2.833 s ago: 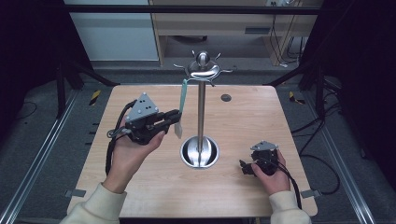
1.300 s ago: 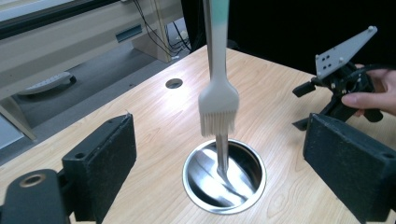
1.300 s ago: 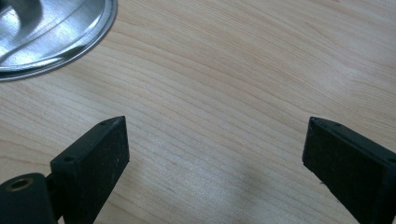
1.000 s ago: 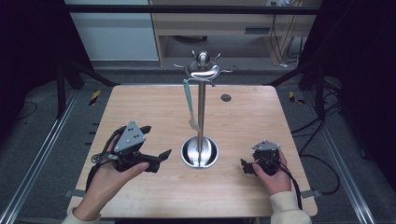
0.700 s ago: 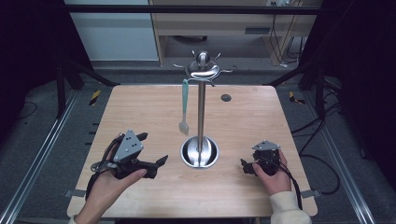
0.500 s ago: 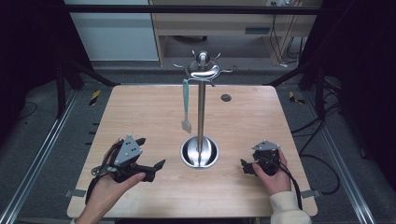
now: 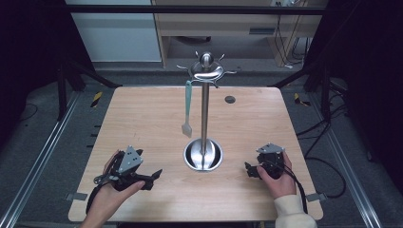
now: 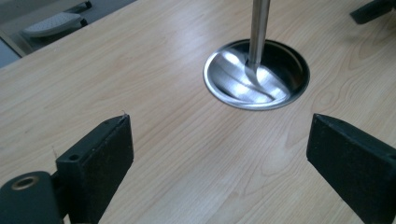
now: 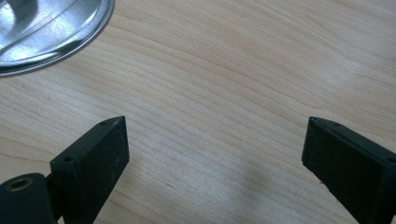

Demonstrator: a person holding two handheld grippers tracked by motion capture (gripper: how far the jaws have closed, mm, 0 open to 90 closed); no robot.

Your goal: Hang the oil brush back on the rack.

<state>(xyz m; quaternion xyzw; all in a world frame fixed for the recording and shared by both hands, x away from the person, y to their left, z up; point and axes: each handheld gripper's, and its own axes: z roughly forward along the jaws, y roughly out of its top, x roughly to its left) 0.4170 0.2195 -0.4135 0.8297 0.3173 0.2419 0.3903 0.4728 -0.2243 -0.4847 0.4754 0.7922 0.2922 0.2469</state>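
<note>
A metal stand (image 7: 205, 109) rises from a round steel base dish (image 7: 203, 155) at the table's middle, with hooks around its top. A pale teal utensil (image 7: 187, 107) hangs from a left hook, its lower end clear of the table. My left gripper (image 7: 153, 178) rests low at the near left, open and holding nothing; in its own view the open left gripper (image 8: 219, 126) faces the dish (image 8: 256, 74) and pole (image 8: 259, 28). My right gripper (image 7: 248, 170) sits at the near right, pointing at the dish. Its own view has the right gripper (image 9: 215, 123) open over bare wood beside the dish rim (image 9: 51, 28).
A small dark round disc (image 7: 230, 99) lies on the wooden table (image 7: 142, 118) toward the back right. Dark frame struts and cables surround the table. Cabinets stand beyond the far edge.
My left gripper has drawn back from beside the hanging utensil to the near left of the table. The utensil stays on its hook. The right gripper has not moved.
</note>
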